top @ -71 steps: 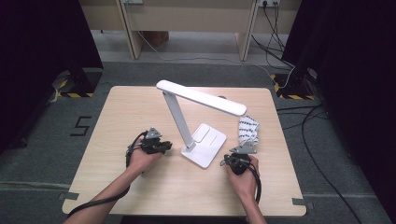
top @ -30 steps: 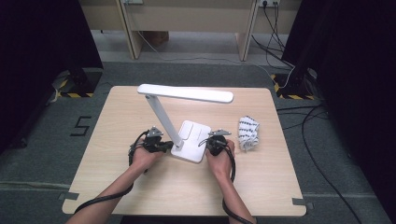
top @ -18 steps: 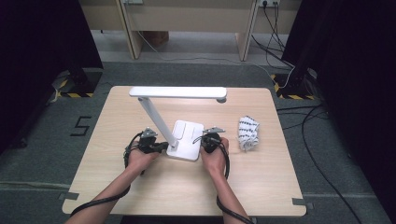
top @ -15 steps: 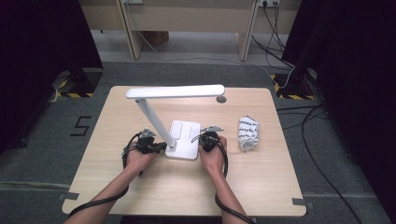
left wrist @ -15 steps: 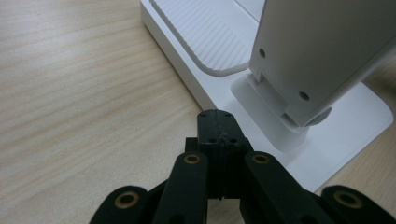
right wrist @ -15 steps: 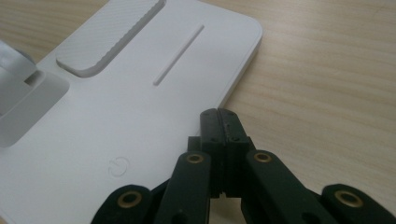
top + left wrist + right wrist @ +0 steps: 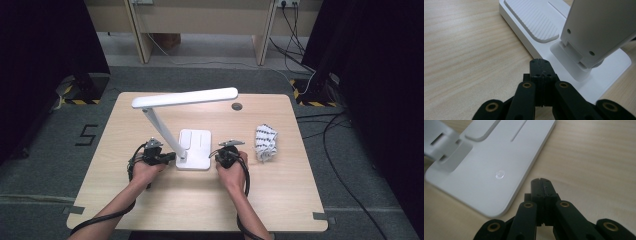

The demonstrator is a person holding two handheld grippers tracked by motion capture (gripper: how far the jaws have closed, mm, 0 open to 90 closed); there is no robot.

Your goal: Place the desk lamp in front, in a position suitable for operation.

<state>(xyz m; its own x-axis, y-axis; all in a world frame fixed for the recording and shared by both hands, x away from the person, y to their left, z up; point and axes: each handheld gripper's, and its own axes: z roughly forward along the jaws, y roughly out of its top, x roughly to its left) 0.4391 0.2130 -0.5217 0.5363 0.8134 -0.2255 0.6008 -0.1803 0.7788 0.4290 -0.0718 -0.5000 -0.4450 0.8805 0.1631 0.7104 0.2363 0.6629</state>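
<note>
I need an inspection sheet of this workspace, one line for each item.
Surface: wooden table, with a round grommet hole.
Job's things: white desk lamp, base flat, arm raised, head level.
Clutter: folded patterned cloth, right of the lamp.
Grippers: left gripper shut at the base's edge; right gripper shut beside the base; nothing held.
Cables: one trails from each gripper; more on the floor.
Surroundings: grey floor, black curtains, wooden furniture behind.

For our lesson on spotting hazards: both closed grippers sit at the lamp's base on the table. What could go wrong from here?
1. The lamp carries a long head far above a small base; a hard nudge from the left gripper might tip it.
2. The right gripper, shut beside the base edge, could slide the lamp rather than steady it.
3. A sideways push may sweep the base toward the patterned cloth.
</note>
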